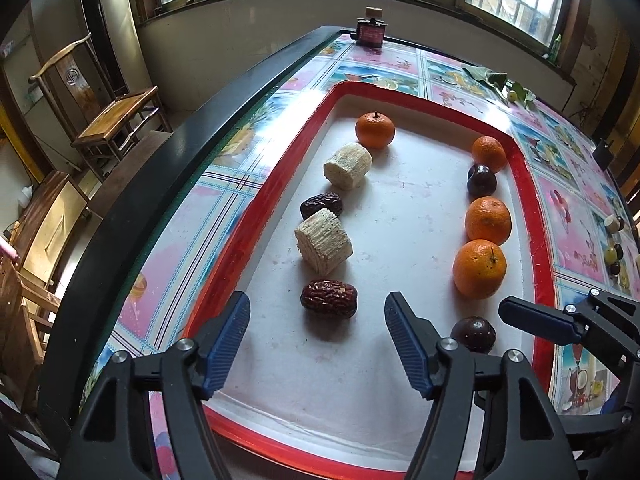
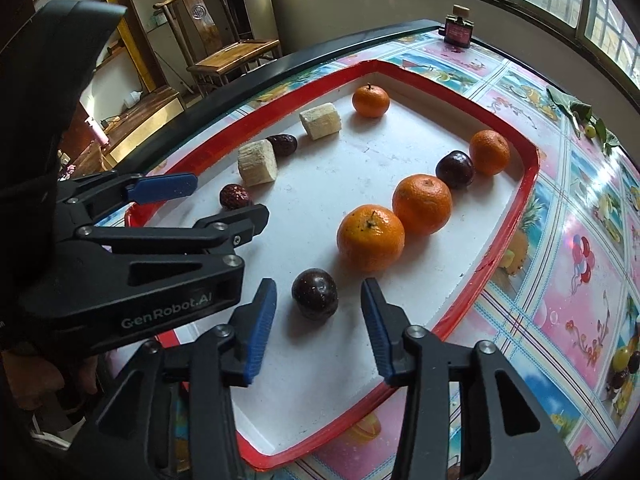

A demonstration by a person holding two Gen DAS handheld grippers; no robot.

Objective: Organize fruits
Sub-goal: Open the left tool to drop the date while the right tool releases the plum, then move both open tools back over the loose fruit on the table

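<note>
A red-rimmed white tray (image 1: pixel 532 208) (image 2: pixel 528 168) holds the fruit. On its left run a red date (image 1: pixel 329 298) (image 2: pixel 235 197), a pale corn piece (image 1: pixel 323 246) (image 2: pixel 257 162), a second date (image 1: pixel 321 205), a second corn piece (image 1: pixel 347 165) and a tangerine (image 1: pixel 375 129). On its right run a dark passion fruit (image 1: pixel 473 334) (image 2: pixel 314 294), two tangerines (image 1: pixel 479 269) (image 2: pixel 370 237), another passion fruit (image 1: pixel 481 179) and a tangerine (image 1: pixel 489 153). My left gripper (image 1: pixel 317 334) (image 2: pixel 212 200) is open and empty just before the near date. My right gripper (image 2: pixel 318 330) (image 1: pixel 520 316) is open and empty just before the near passion fruit.
The tray lies on a table with a flowered cloth (image 2: pixel 580 264) and a black edge (image 1: pixel 132 200). A small red bottle (image 1: pixel 370 31) stands at the far end, leaves (image 1: pixel 500 80) at the far right, small fruits (image 1: pixel 614 240) beyond the tray's right rim. Wooden chairs (image 1: pixel 116 120) stand left.
</note>
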